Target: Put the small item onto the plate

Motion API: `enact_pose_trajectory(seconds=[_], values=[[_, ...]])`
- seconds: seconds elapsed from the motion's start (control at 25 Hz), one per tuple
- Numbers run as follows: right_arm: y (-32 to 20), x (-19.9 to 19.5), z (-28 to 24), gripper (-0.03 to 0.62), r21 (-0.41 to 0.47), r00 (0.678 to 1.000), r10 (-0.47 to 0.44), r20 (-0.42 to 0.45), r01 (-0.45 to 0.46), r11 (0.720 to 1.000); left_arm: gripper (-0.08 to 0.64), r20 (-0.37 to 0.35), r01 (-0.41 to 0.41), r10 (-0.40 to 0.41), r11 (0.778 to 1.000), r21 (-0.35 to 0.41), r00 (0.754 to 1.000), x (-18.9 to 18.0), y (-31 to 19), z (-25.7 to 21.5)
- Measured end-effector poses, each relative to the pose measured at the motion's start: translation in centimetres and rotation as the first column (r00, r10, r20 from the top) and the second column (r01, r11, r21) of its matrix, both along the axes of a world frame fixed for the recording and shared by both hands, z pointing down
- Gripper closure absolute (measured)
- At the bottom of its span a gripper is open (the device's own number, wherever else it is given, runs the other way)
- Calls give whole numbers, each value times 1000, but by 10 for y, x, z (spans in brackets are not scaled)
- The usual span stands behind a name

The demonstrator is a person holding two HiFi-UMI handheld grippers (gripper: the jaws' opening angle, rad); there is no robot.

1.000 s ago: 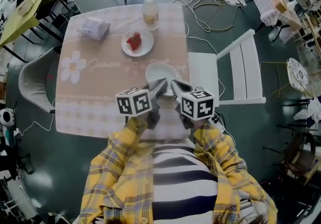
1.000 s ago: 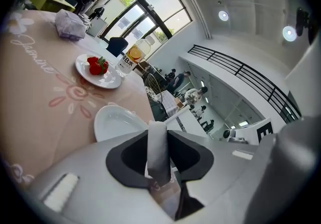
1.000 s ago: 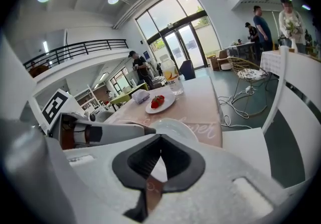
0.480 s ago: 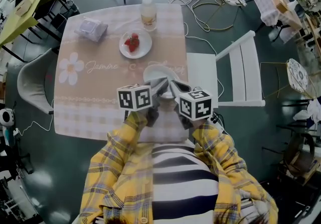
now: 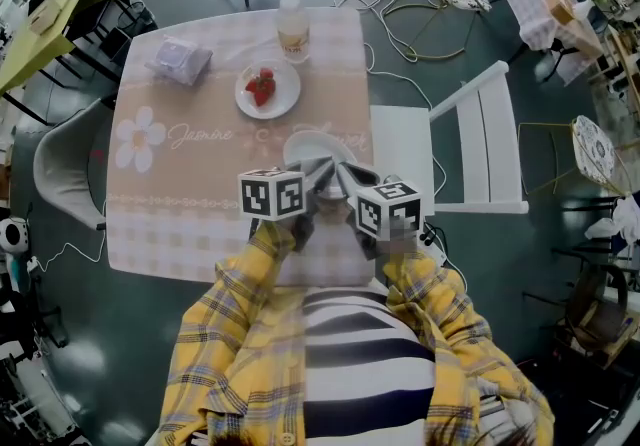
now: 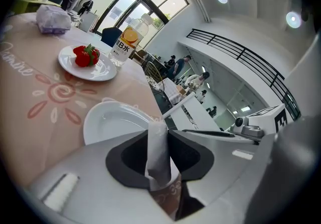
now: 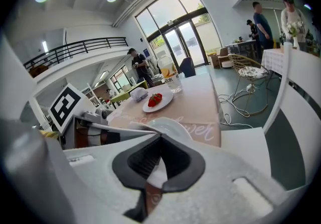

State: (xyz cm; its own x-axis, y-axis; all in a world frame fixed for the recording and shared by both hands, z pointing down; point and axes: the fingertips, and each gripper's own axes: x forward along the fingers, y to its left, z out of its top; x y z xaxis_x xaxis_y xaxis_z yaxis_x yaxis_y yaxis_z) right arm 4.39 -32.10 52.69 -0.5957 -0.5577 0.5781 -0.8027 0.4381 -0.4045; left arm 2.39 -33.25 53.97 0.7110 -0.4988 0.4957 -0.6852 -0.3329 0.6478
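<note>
Centrally, toward the table's (image 5: pixel 180 194) near edge, the left gripper (image 6: pixel 159 135) pinches the small item (image 6: pixel 157 155), a flat, pale, paper-like strip standing upright just short of the smooth, round white plate (image 6: pixel 108 120). Right gripper (image 7: pixel 159 142): ribbed black pads meet at their tips; a pale scrap behind them is indistinct.

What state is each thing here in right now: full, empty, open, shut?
Left hand-held gripper: shut on the white packet.
Right hand-held gripper: shut on the white packet too, apparently the same one.
Near plate: empty.
Far plate: holding strawberries.
Bottle: upright, capped.
</note>
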Motion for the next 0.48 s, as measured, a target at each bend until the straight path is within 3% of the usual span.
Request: enact_pose_trajectory(seconds=[0.16, 0.32, 0.48], values=[[0, -1, 2, 594, -7, 1000, -3, -3, 3, 1000, 463, 13, -43, 43, 999, 5, 999, 3, 1, 1], [0, -3, 4, 594, -13, 1000, -4, -2, 4, 1000, 461, 74, -54, 52, 998, 25, 996, 0, -3, 1], [0, -2, 5, 594, -16, 1000, -1, -4, 1, 1000, 406, 129, -52, 44, 997, 58, 991, -5, -9, -1]])
